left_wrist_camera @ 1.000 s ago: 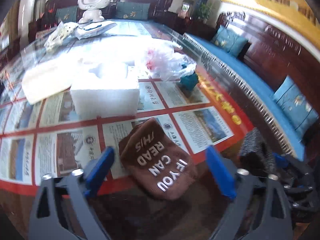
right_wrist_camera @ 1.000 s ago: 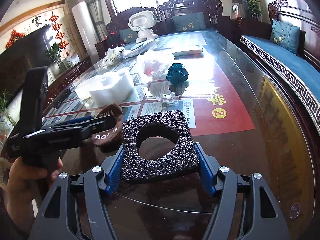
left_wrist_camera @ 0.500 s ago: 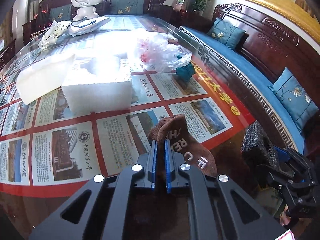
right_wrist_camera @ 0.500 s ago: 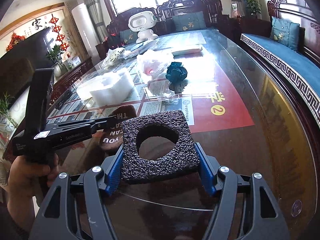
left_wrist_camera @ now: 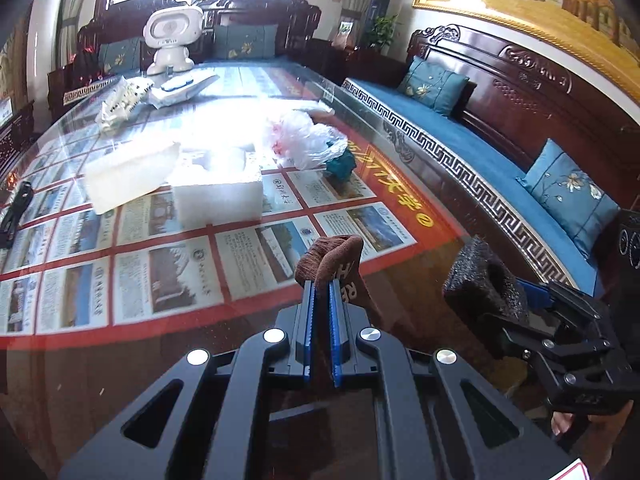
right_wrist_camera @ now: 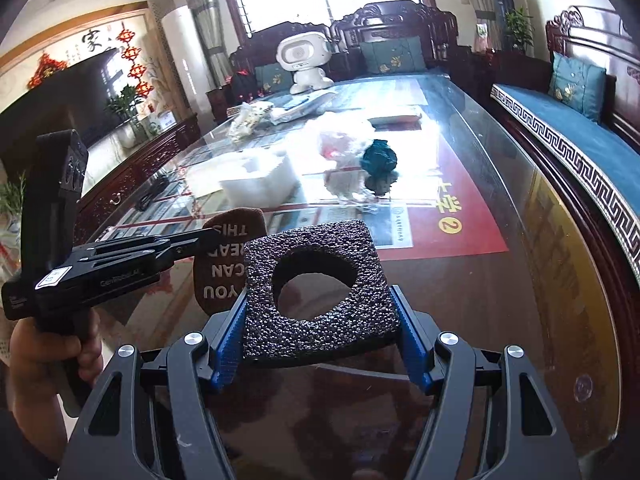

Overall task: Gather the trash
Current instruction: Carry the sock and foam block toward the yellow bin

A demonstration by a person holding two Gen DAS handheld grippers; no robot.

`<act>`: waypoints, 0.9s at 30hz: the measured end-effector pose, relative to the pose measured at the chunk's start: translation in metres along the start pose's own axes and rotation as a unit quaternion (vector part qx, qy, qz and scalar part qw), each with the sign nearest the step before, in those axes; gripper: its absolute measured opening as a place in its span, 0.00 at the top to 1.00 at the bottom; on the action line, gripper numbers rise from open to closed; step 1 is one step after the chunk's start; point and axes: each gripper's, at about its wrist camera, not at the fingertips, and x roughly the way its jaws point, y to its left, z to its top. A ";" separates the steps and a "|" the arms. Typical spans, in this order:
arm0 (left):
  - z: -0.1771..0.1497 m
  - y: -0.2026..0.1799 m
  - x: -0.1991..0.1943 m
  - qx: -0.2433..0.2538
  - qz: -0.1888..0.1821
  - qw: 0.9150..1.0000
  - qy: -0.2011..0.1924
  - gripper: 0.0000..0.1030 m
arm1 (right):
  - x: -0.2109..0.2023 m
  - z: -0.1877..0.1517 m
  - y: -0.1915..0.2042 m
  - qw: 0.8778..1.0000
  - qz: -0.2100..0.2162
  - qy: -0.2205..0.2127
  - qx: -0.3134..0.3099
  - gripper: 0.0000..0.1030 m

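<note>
My left gripper is shut on a brown sock with white letters and holds it lifted off the glass table. In the right wrist view the sock hangs from the left gripper. My right gripper is shut on a black foam square with a round hole, held above the table; the foam also shows in the left wrist view. Further back lie a white foam block, a white plastic bag and a teal crumpled wad.
A white foam sheet, a snack wrapper, a white packet and a white toy robot are on the far table. A black object lies at the left edge. A blue-cushioned wooden bench runs along the right.
My left gripper closed on the sock, which lay flat on the table, and lifted it. The right gripper kept holding the black foam almost still.
</note>
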 end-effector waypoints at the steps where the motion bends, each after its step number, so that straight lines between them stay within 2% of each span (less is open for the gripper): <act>1: -0.004 -0.001 -0.008 0.003 -0.001 1.000 -0.003 0.93 | -0.005 -0.002 0.004 1.000 0.001 -0.002 -0.002 0.38; 14: -0.065 -0.014 -0.091 0.018 -0.012 1.000 -0.022 0.93 | -0.072 -0.049 0.046 1.000 0.011 -0.026 -0.012 0.38; 20: -0.105 -0.024 -0.120 0.027 -0.026 0.999 -0.023 0.93 | -0.094 -0.082 0.065 1.000 0.008 -0.015 -0.027 0.38; 27: -0.152 -0.027 -0.133 0.034 -0.047 0.998 -0.003 0.93 | -0.111 -0.117 0.085 0.999 -0.005 -0.001 -0.043 0.38</act>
